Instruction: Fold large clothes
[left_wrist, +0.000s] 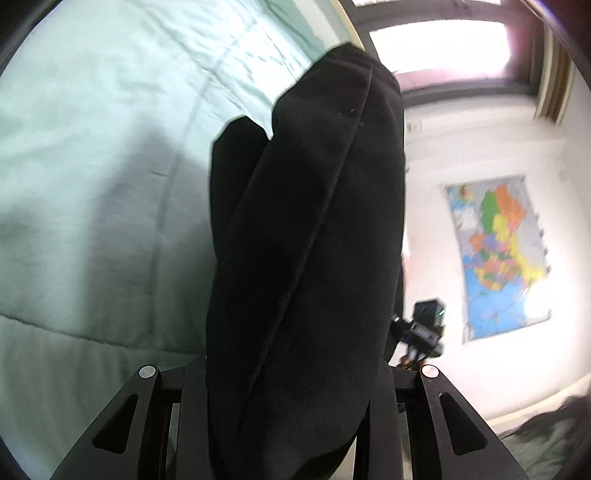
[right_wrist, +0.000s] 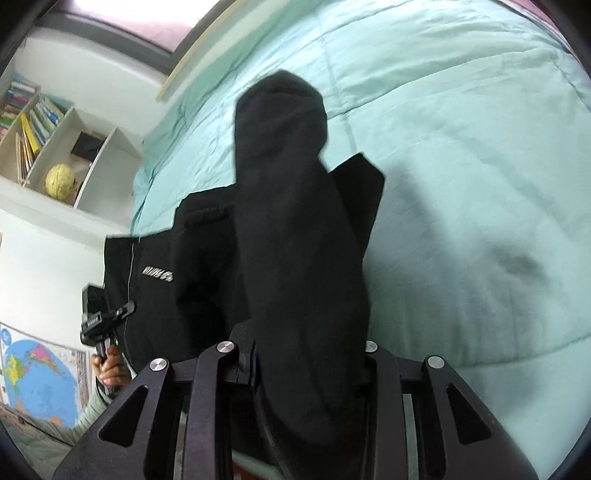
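A large black garment (left_wrist: 303, 240) hangs bunched from my left gripper (left_wrist: 291, 398), which is shut on it above the bed. The fingertips are hidden under the cloth. In the right wrist view the same black garment (right_wrist: 295, 240) drapes over my right gripper (right_wrist: 303, 369), which is shut on it. A part with small white lettering (right_wrist: 158, 275) hangs to the left. The left gripper (right_wrist: 107, 317) and the hand holding it show at the lower left of that view.
A mint green quilted bedspread (left_wrist: 92, 184) covers the bed (right_wrist: 461, 184) below both grippers. A wall map (left_wrist: 498, 254) hangs on the white wall. A shelf with books and a yellow globe (right_wrist: 61, 179) stands beyond the bed. A window (left_wrist: 439, 48) is behind.
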